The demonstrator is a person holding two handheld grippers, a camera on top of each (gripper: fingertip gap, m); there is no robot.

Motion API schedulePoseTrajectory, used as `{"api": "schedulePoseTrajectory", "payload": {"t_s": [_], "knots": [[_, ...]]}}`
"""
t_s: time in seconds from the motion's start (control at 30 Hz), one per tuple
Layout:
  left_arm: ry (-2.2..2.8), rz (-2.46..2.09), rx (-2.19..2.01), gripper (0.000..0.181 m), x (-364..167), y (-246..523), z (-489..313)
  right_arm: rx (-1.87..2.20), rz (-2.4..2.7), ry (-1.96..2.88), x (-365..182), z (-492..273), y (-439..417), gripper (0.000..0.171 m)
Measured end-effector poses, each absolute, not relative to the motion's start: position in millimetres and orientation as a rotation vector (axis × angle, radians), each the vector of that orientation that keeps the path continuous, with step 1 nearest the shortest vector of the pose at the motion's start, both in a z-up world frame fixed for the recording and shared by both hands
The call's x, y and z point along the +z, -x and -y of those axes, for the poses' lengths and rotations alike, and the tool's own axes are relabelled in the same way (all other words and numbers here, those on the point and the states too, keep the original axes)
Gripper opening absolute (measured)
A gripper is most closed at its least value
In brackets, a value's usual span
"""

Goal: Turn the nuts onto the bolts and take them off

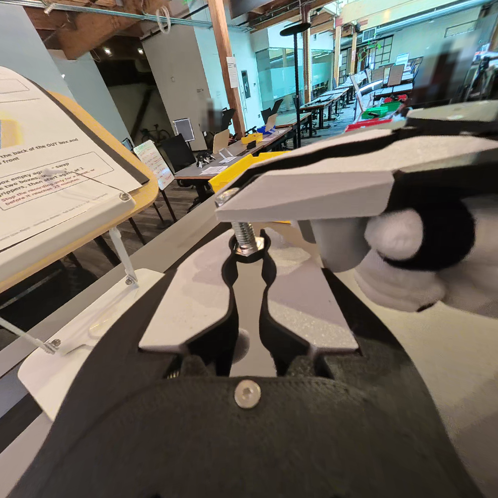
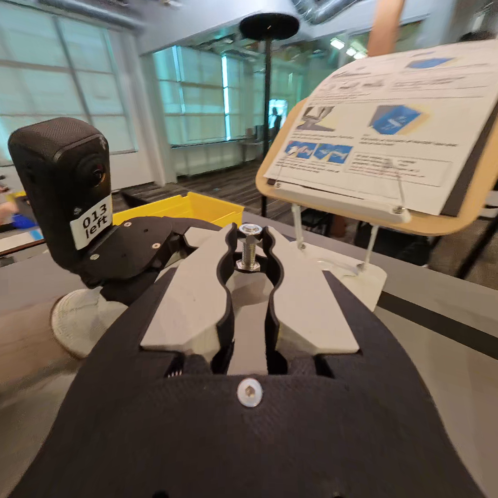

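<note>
A silver bolt point(image 1: 241, 234) stands upright between my two grippers, above the grey table point(image 1: 431, 377). In the left wrist view my left gripper point(image 1: 249, 244) is shut on the hex nut point(image 1: 250, 246), which sits partway up the bolt's thread. My right gripper point(image 1: 237, 188) comes in from the right and is shut on the bolt's head. In the right wrist view my right gripper point(image 2: 250, 231) clamps the bolt point(image 2: 249, 252) by its head, with the nut point(image 2: 248, 265) lower on the thread. The left gripper's body point(image 2: 129, 248) and its camera point(image 2: 62, 188) lie to the left.
A yellow bin point(image 1: 231, 175) point(image 2: 188, 207) stands just behind the grippers. An instruction sheet on a tilted wooden stand point(image 1: 67, 161) point(image 2: 377, 134) with a white base point(image 1: 80, 350) stands beside them. A white-gloved hand point(image 1: 398, 269) holds the right gripper. The table's far edge point(image 1: 161, 256) runs close by. My right fingertips sit around 5 centimeters from my left ones. The white base point(image 1: 80, 350) is about equally far from each gripper, around 35 centimeters.
</note>
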State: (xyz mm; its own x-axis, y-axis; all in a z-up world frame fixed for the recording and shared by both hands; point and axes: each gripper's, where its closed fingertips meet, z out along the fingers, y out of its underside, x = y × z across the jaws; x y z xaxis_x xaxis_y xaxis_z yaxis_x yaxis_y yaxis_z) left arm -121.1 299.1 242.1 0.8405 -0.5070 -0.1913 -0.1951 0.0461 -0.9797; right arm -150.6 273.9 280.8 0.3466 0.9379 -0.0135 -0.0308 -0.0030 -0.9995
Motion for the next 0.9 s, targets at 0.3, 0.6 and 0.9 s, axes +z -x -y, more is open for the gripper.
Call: {"api": "schedulePoseTrajectory", "payload": {"t_s": [0.3,0.6,0.9], "knots": [[1.484,-0.694,-0.446,0.014,252.4,102.7,-279.4,1.291,1.128,1.2,307.3,-251.4,135.2,0.045],[1.41,-0.798,-0.629,0.014,262.0,85.5,-255.8,1.819,1.461,0.955,302.9,-233.6,115.6,0.037],[1.44,-0.807,-0.61,0.014,255.5,88.7,-259.4,1.837,1.555,0.921,294.1,-230.0,130.6,0.017]]}}
